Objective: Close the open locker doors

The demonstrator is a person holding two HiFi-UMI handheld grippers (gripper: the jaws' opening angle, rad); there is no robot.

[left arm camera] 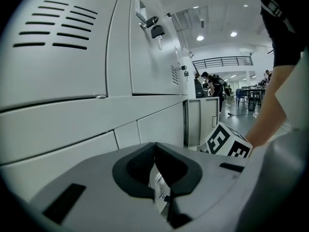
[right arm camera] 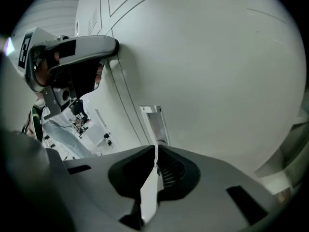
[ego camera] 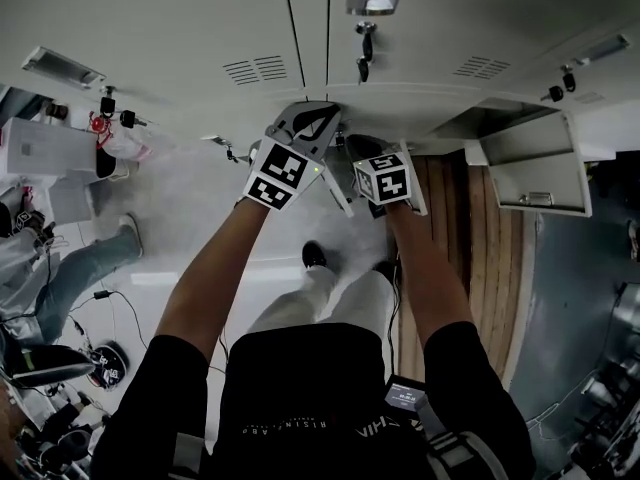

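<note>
both grippers are held up close to a bank of white lockers (ego camera: pixel 200 28). the left gripper (left arm camera: pixel 154 146) has its fingers pressed together with nothing between them, facing closed panels. the right gripper (right arm camera: pixel 155 149) also has its fingers together and empty, near a locker front with a narrow recessed slot (right arm camera: pixel 155 124). the open locker door (ego camera: pixel 530 163) stands swung out to the right of both grippers, apart from them. keys (ego camera: pixel 363 53) hang from a lock above.

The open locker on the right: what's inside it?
Only a bare grey strip inside the open locker shows in the head view. Its swung-out door and the steep angle hide the rest.
</note>
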